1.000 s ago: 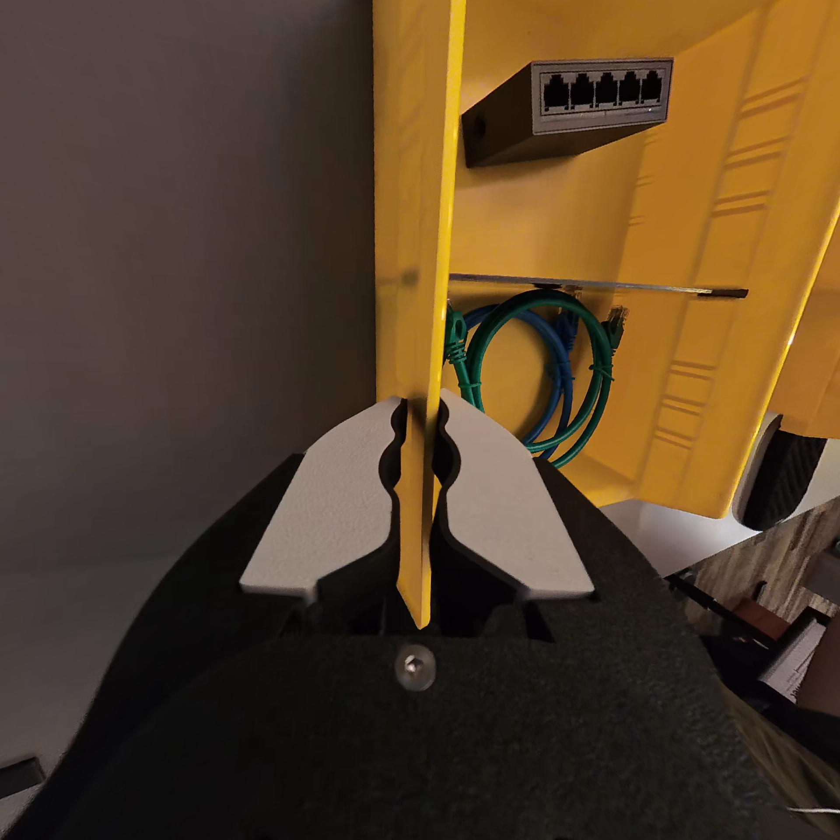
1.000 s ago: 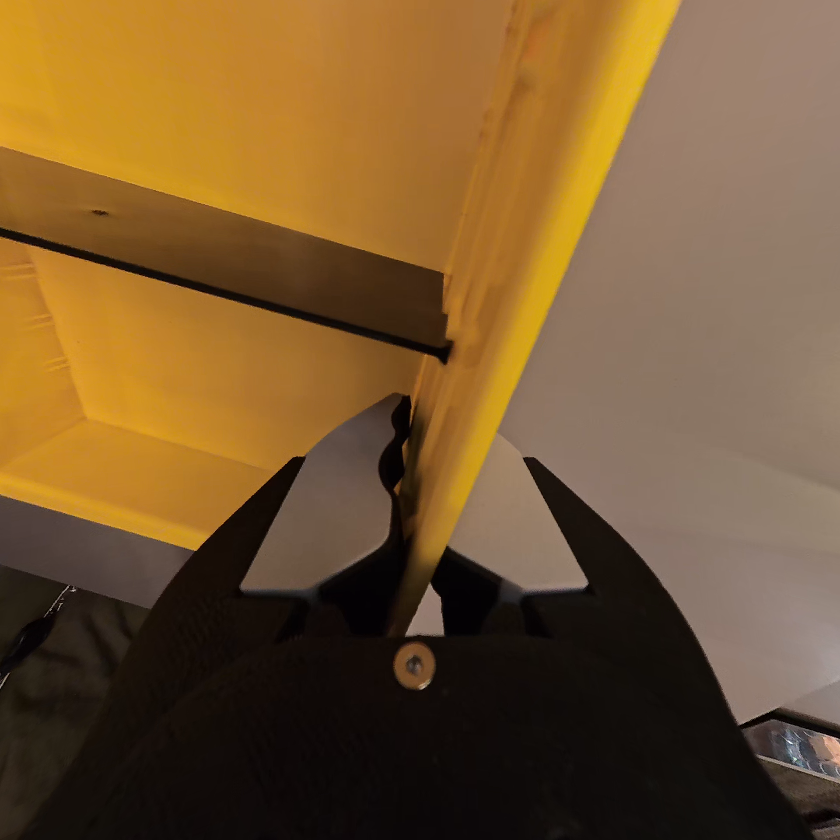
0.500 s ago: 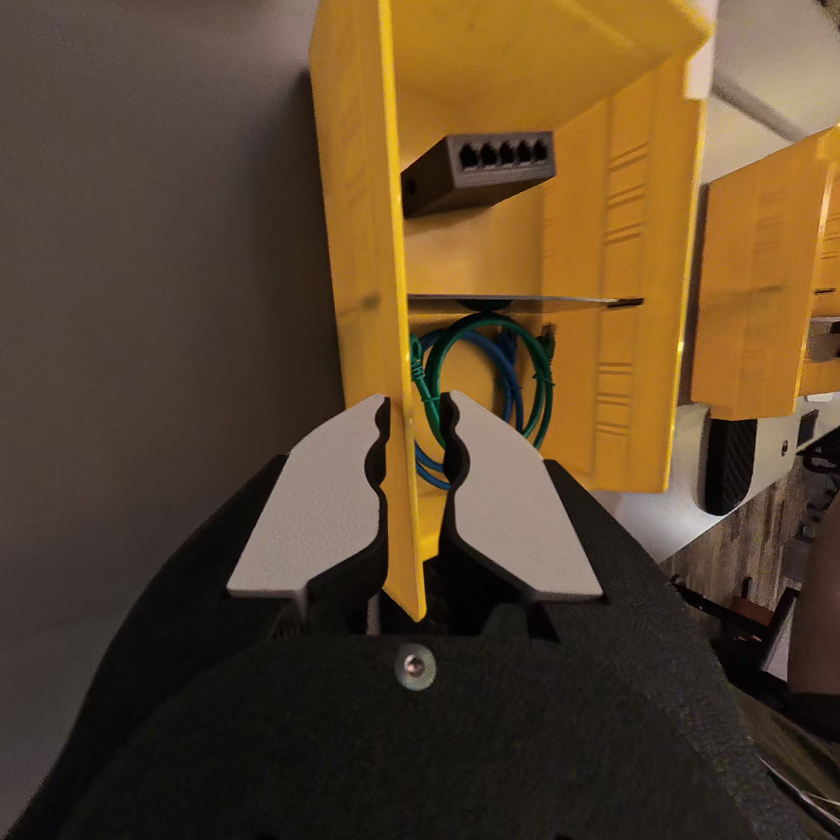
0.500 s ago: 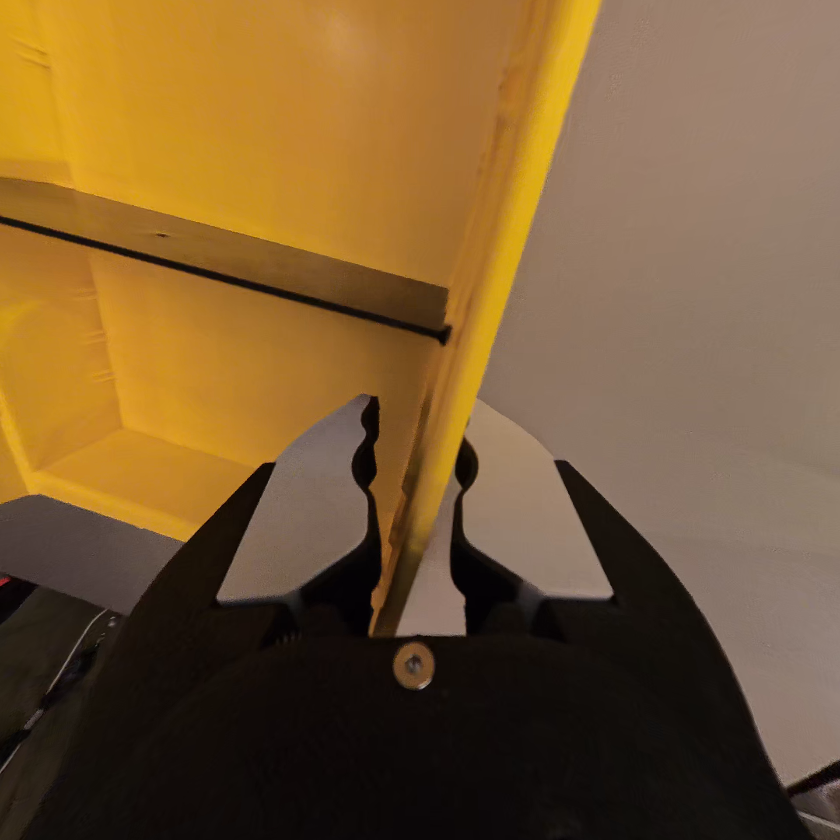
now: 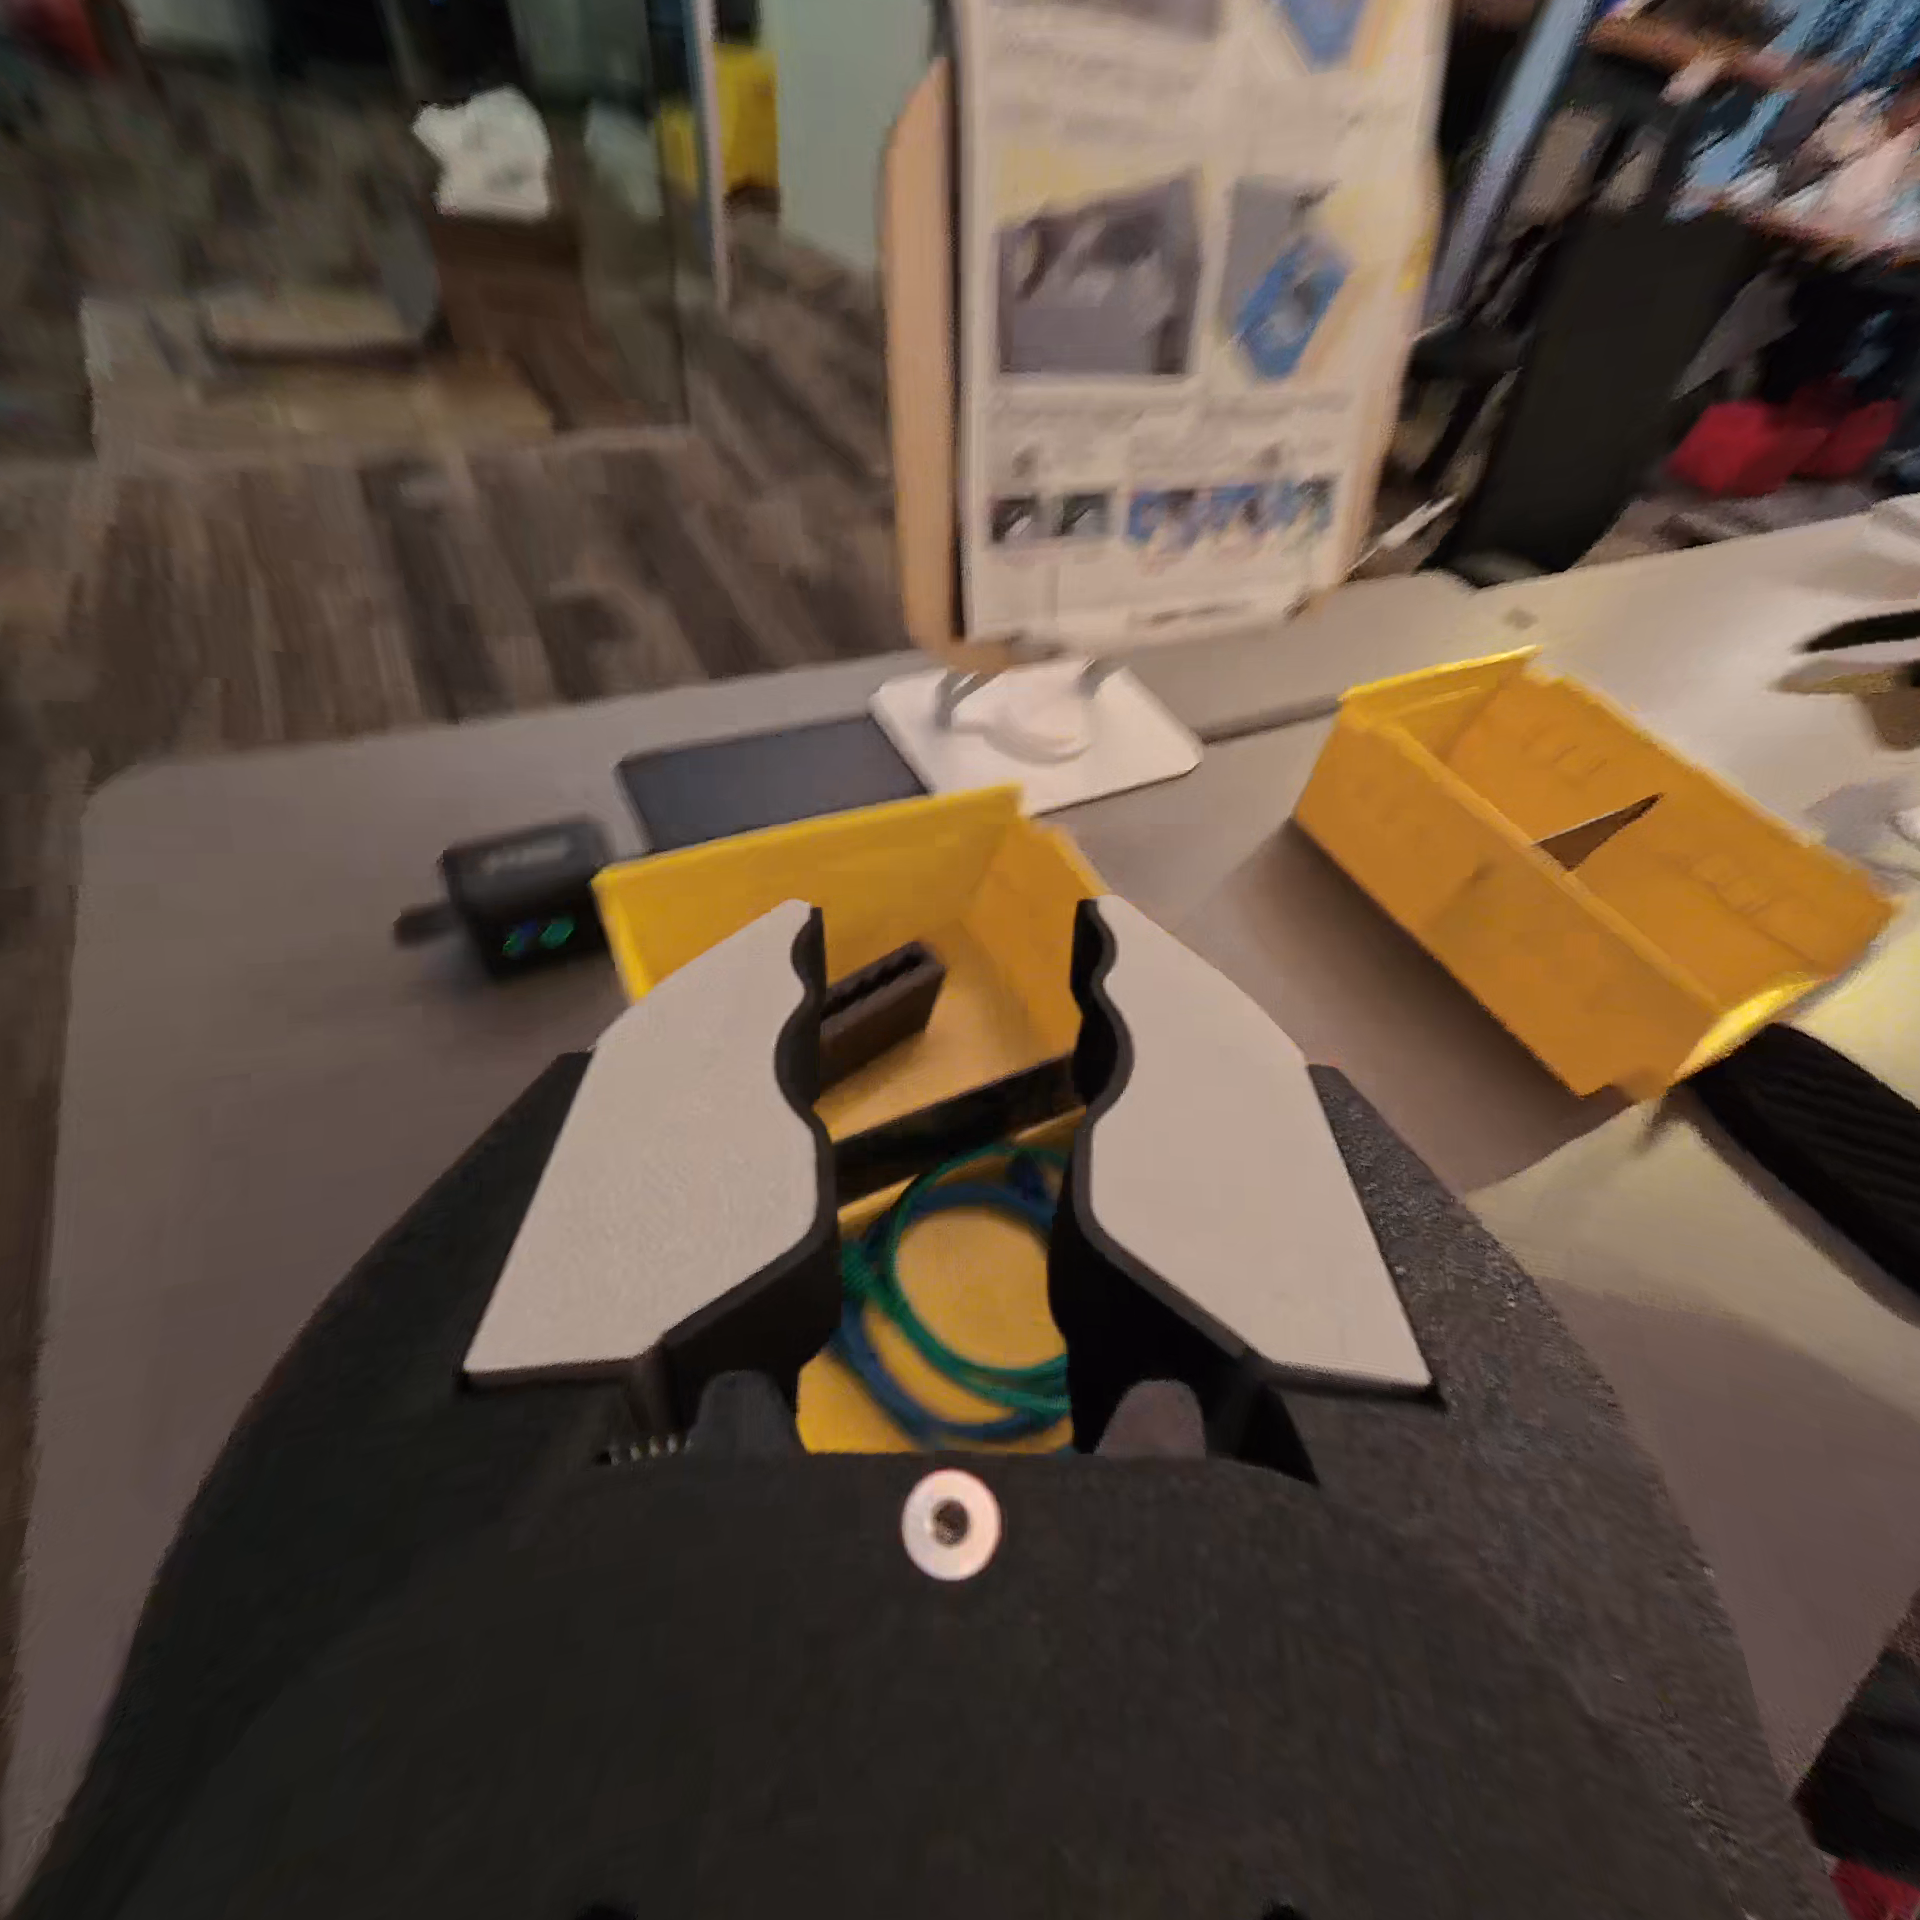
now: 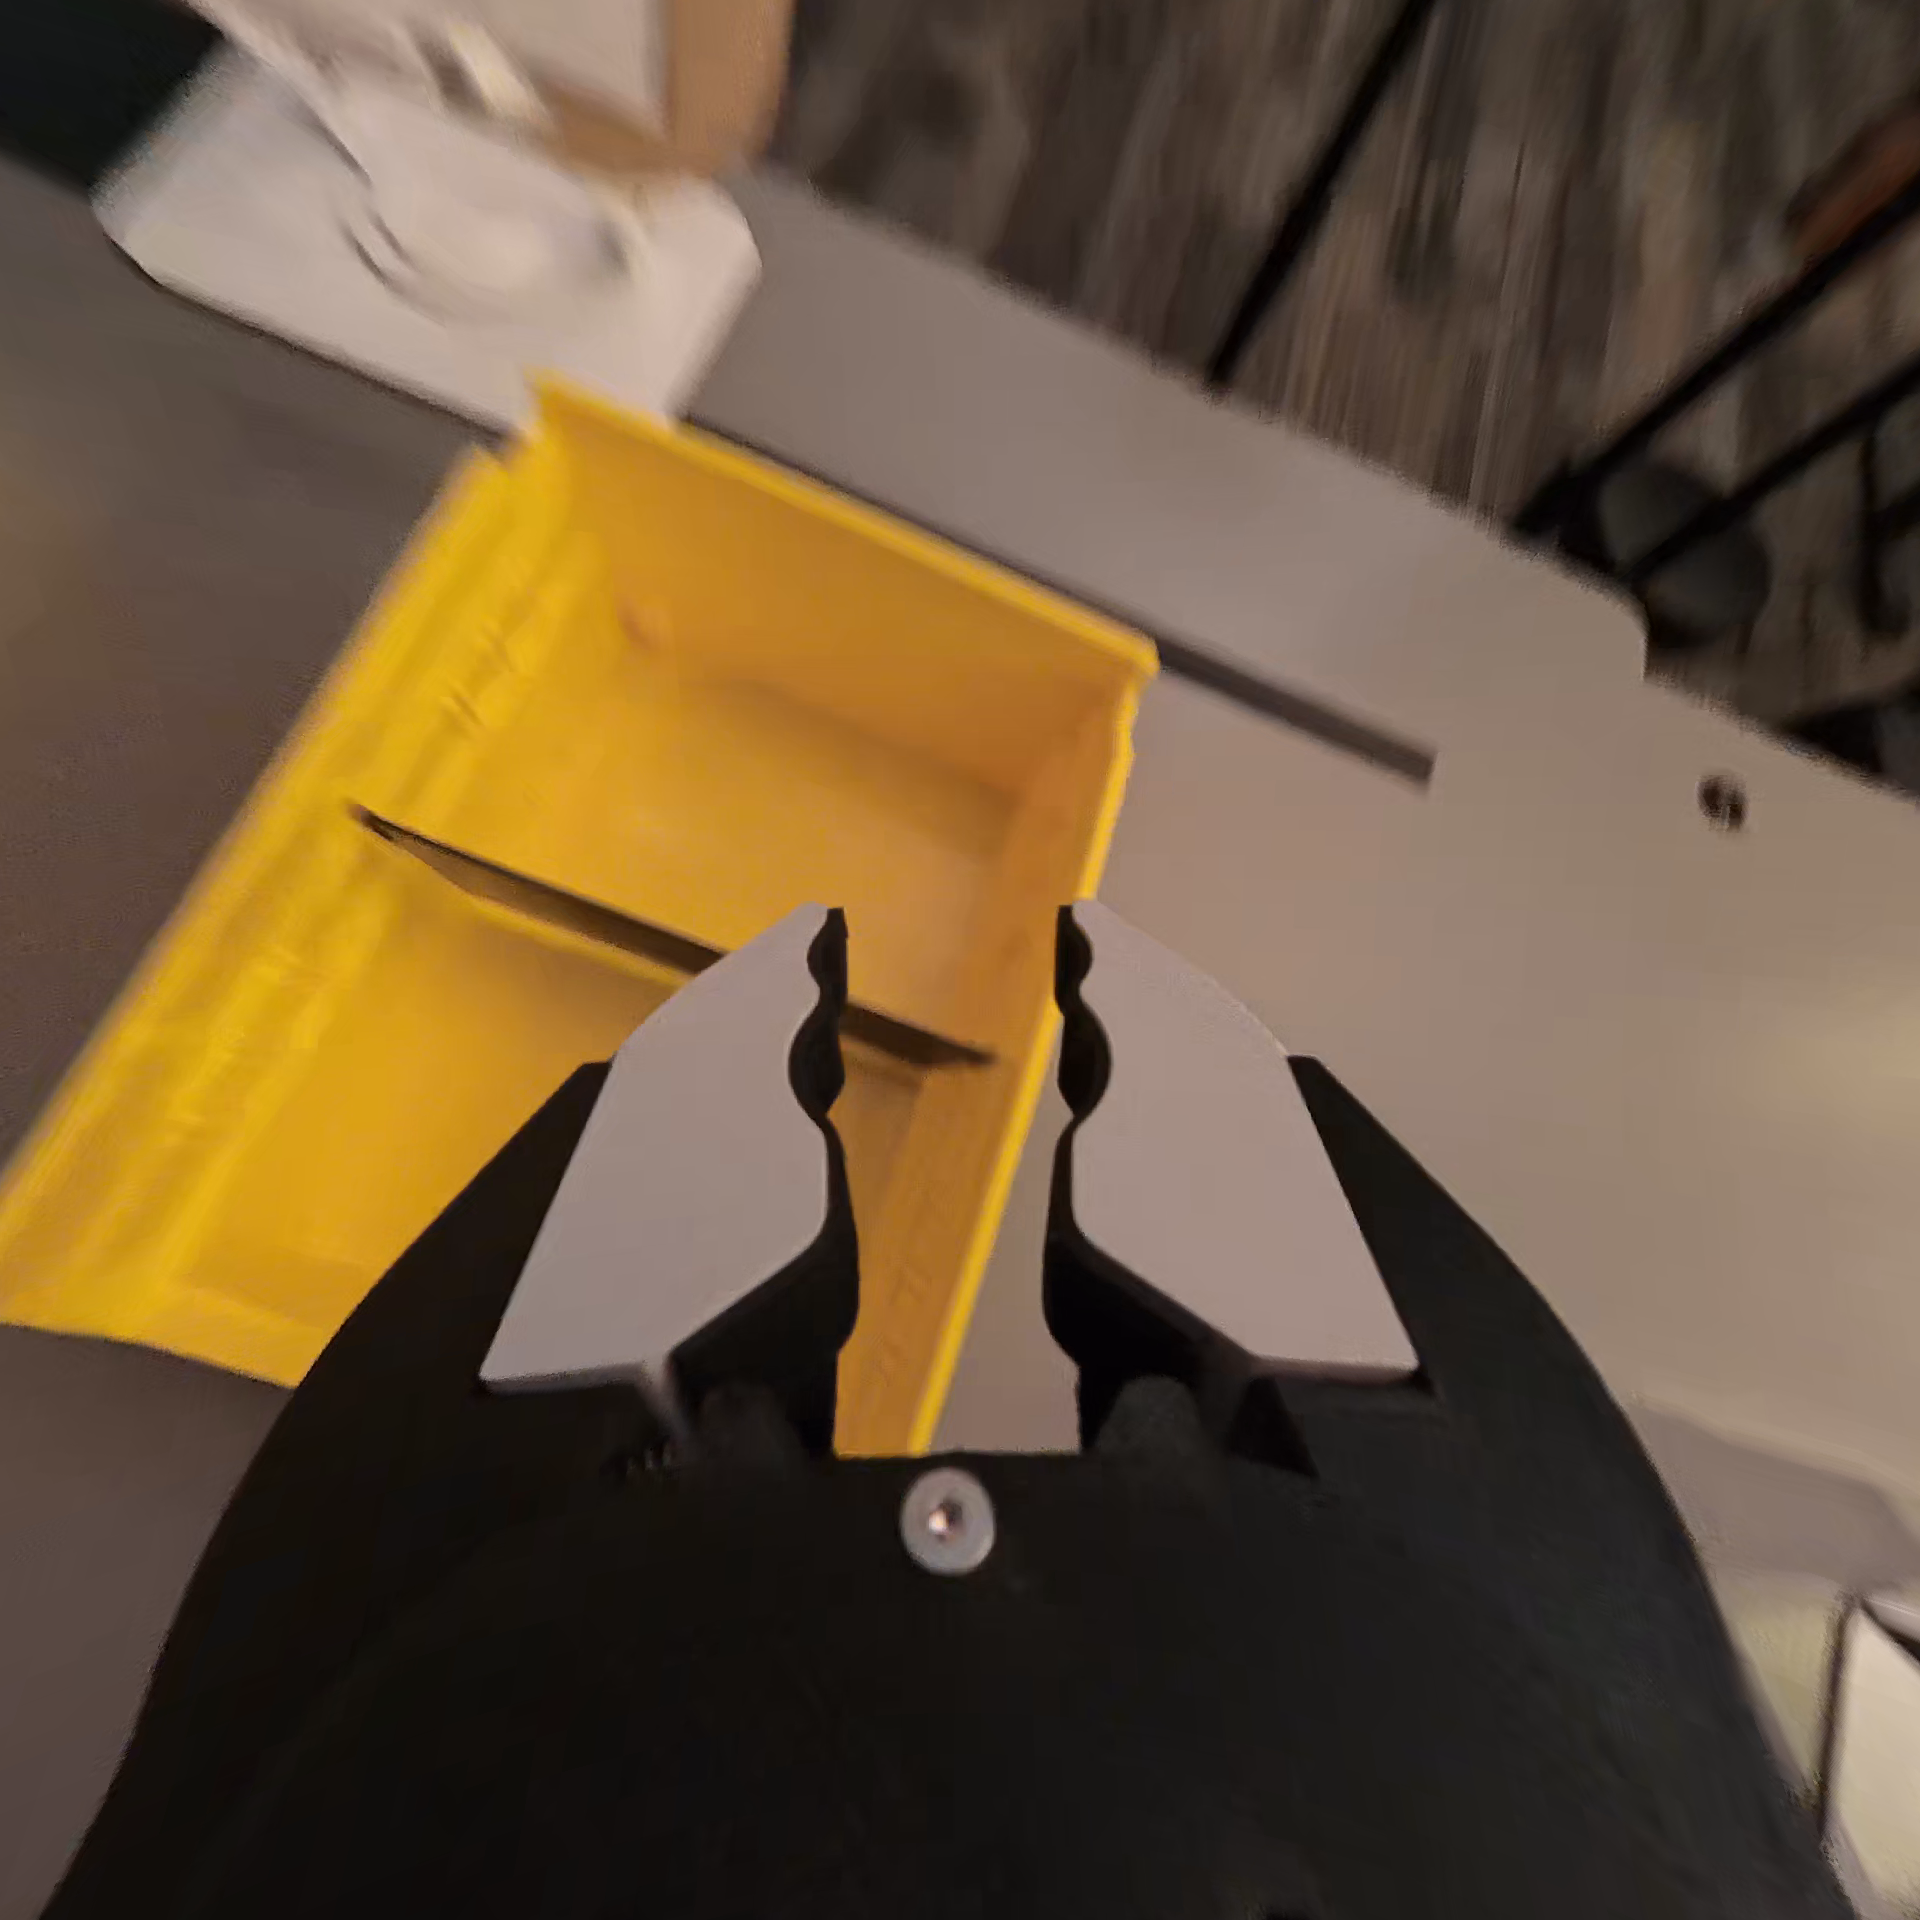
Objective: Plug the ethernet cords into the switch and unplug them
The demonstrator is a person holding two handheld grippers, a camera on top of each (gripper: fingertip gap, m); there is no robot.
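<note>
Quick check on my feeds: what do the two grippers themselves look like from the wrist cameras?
Both match. The left gripper has two flat light-grey fingers with wavy, scalloped black inner edges, set on a broad black body with a grainy, foam-like surface and one silver screw in the middle. The right gripper shows the same grey fingers, black body and screw. No cables or markings show.

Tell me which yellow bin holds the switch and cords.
The yellow bin right under the left gripper; the other bin, off right, looks empty.

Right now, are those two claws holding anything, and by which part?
Nothing. The left gripper hangs open over the cords' bin; the right gripper is open over an empty bin.
</note>
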